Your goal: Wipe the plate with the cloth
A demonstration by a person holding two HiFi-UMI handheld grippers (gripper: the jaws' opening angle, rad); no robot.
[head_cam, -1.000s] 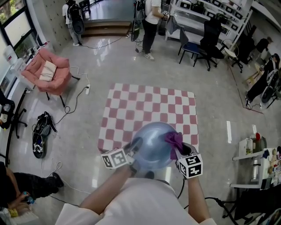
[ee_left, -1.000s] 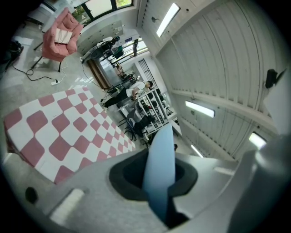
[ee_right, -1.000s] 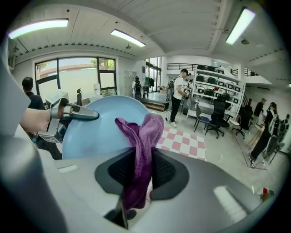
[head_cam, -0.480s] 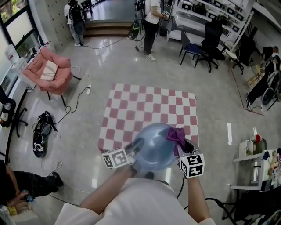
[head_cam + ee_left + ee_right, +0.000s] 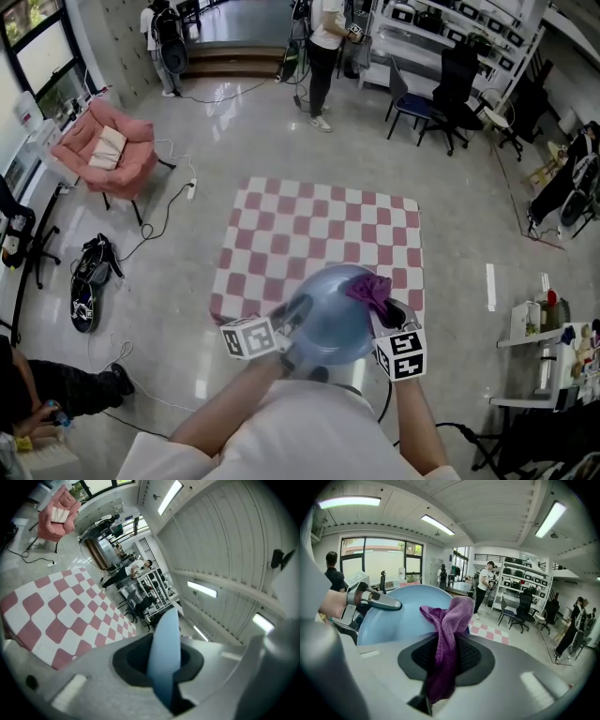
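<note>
A light blue plate [image 5: 328, 314] is held up in front of me, above the near edge of a pink-and-white checked mat [image 5: 319, 244]. My left gripper [image 5: 284, 323] is shut on the plate's left rim; in the left gripper view the plate [image 5: 164, 658] shows edge-on between the jaws. My right gripper [image 5: 386, 317] is shut on a purple cloth [image 5: 370, 289] that rests against the plate's upper right part. In the right gripper view the cloth [image 5: 447, 639] hangs from the jaws against the plate [image 5: 401, 613], with the left gripper [image 5: 370, 603] on the far rim.
A pink armchair [image 5: 103, 150] stands at the left, a black bag [image 5: 86, 281] and cables on the floor near it. Office chairs [image 5: 441, 94] and shelving stand at the back right. People stand at the back [image 5: 323, 47]. A white shelf [image 5: 544, 328] is at the right.
The cloth has slid a little left and up across the plate's upper right part. Both grippers and the plate have drifted slightly; both grips are unchanged.
</note>
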